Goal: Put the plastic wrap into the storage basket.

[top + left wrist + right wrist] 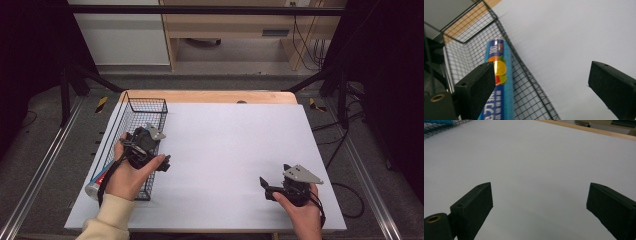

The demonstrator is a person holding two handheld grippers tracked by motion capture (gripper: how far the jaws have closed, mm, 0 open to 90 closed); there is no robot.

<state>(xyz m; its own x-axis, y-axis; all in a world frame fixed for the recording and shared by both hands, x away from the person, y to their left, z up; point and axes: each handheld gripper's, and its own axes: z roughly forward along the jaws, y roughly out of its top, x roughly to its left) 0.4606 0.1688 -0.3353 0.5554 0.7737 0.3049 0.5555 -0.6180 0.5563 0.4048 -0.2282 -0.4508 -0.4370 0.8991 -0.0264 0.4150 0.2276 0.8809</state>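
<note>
Hovering over wire basket [131,131]: left gripper [541,82], jaws wide, empty. Blue roll [499,77] lies inside basket (silver end poking out). Right gripper [539,207] wide, idle. Next, likely: descend, straddle roll.

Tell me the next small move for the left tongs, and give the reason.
Probably lift the left tongs away from the wire basket. The blue roll already lies inside the basket, the jaws stand wide apart with nothing between them, and the right tongs hover open over the bare white table.
</note>
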